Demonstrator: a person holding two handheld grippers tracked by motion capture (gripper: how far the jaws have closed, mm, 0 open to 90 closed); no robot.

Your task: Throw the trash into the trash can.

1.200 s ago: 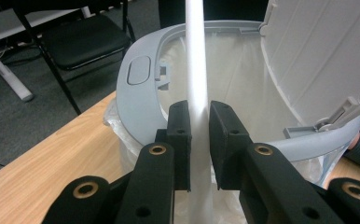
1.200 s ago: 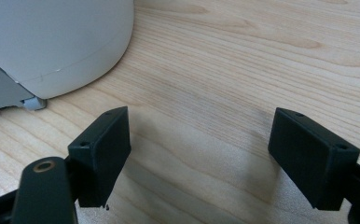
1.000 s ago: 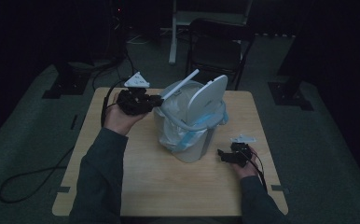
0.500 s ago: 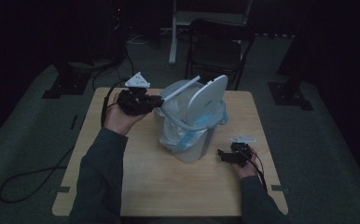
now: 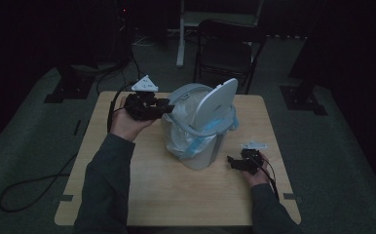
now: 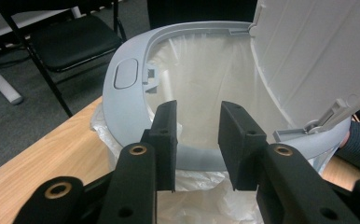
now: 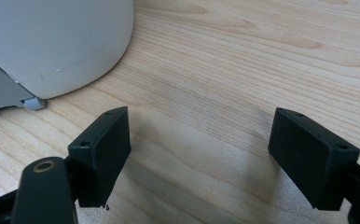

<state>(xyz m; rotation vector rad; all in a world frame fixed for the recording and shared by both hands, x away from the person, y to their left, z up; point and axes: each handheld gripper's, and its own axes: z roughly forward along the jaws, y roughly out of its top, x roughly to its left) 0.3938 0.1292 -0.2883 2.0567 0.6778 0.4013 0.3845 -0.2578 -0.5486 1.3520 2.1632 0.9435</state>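
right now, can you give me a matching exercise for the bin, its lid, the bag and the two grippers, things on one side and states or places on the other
Things:
1. pale grey plastic hinged lid
2. translucent white plastic bin liner
3. left gripper
4. right gripper

States or places:
A. jaws wide apart, low over the bare wooden table
B. at the grey bin rim, jaws just been opening, nothing between them
C. swung up, standing open
D. spilling over the bin's sides

Pairs: 1-C, 2-D, 3-B, 4-A
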